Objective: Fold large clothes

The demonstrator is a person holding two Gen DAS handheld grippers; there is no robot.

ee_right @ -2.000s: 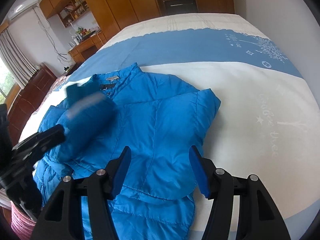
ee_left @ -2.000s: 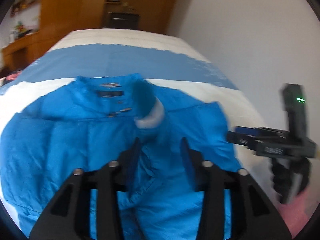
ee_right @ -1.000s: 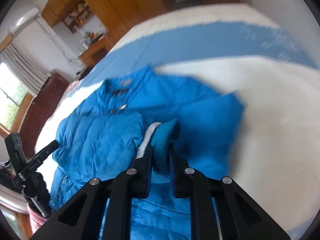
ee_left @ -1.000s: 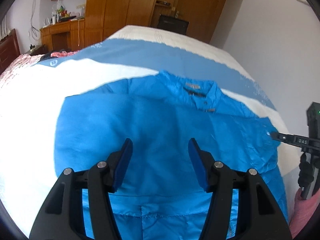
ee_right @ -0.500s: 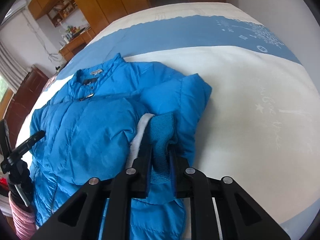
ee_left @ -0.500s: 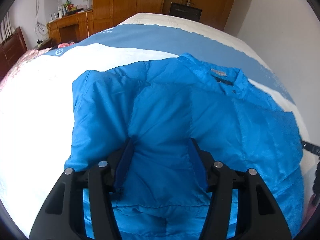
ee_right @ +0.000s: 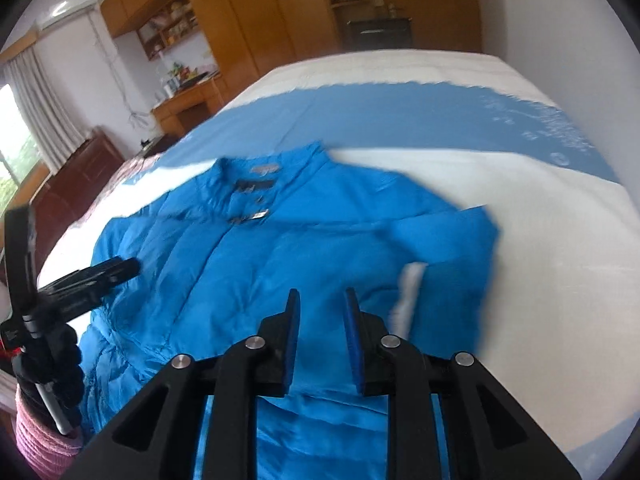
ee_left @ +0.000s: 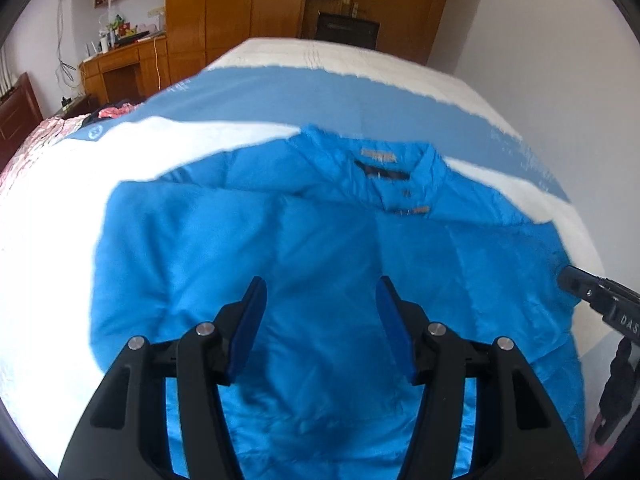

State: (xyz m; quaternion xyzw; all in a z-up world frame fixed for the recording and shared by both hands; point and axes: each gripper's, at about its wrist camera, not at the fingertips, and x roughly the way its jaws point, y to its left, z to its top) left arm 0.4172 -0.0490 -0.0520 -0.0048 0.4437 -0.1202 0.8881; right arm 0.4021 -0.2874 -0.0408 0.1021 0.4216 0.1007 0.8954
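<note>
A bright blue padded jacket (ee_left: 328, 248) (ee_right: 280, 248) lies front up on the bed, collar pointing away from me, both sleeves folded across its chest. The right sleeve's white-lined cuff (ee_right: 408, 300) rests loose on the jacket's right side. My right gripper (ee_right: 320, 312) hovers just left of that cuff; its jaws are opening and nothing is between them. My left gripper (ee_left: 318, 312) stands open above the jacket's left chest and holds nothing. Each gripper shows at the edge of the other's view, the right gripper (ee_left: 600, 304) and the left gripper (ee_right: 80, 280).
The bed cover (ee_left: 60, 208) (ee_right: 560, 240) is white with a broad blue band beyond the collar. Wooden wardrobes (ee_left: 256, 4), a desk (ee_left: 120, 68) and a dark dresser (ee_right: 72, 188) line the far side. A white wall (ee_left: 560, 60) runs along the bed's right edge.
My right gripper let go of the white-lined cuff, which now lies on the jacket, and drew left of it. My left gripper stayed open and shifted over the jacket's chest.
</note>
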